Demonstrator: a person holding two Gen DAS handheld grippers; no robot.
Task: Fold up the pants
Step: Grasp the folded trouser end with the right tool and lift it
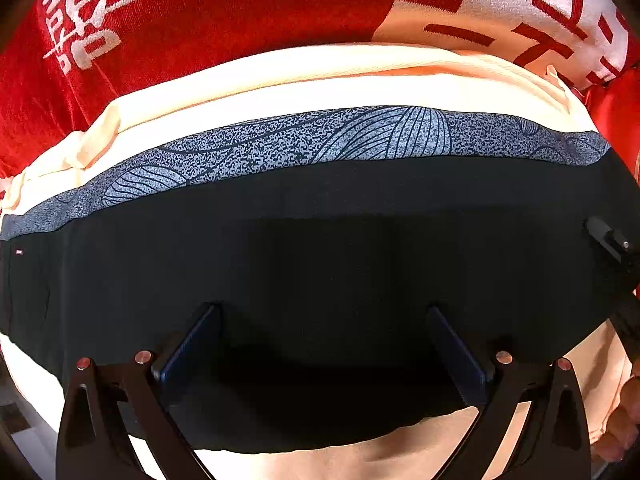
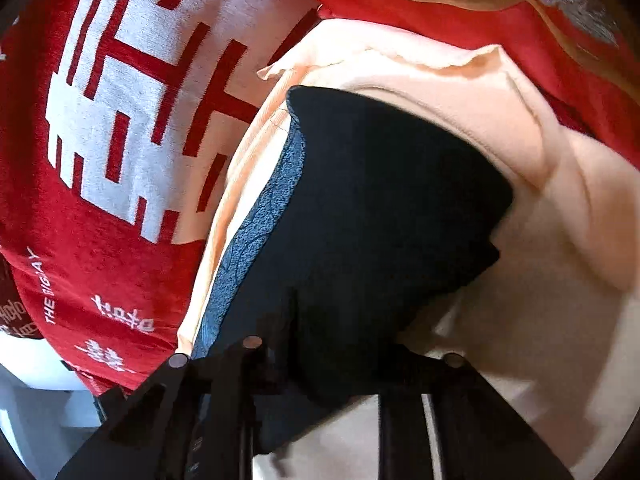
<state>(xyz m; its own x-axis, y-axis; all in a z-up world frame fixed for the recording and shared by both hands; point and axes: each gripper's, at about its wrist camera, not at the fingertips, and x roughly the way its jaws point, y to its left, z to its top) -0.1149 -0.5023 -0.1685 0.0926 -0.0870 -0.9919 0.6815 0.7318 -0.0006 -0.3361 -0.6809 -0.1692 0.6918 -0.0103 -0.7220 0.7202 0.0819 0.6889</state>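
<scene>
Dark navy pants (image 1: 320, 240) with a blue patterned waistband strip (image 1: 320, 140) lie folded flat on a cream garment (image 1: 320, 76). My left gripper (image 1: 322, 312) hovers low over the pants, jaws wide open, nothing between the blue pads (image 1: 192, 344). In the right wrist view the pants (image 2: 380, 208) run away from the camera, with the patterned strip (image 2: 260, 232) on their left edge. My right gripper (image 2: 340, 352) is at the near end of the pants; its fingers are dark and blurred against the cloth, so its state is unclear.
A red blanket with white characters (image 1: 200, 12) (image 2: 120, 120) covers the surface beneath and around the cream garment (image 2: 540, 280). The other gripper's black tip (image 1: 608, 240) shows at the right edge of the left wrist view. A hand (image 1: 624, 420) is at the lower right.
</scene>
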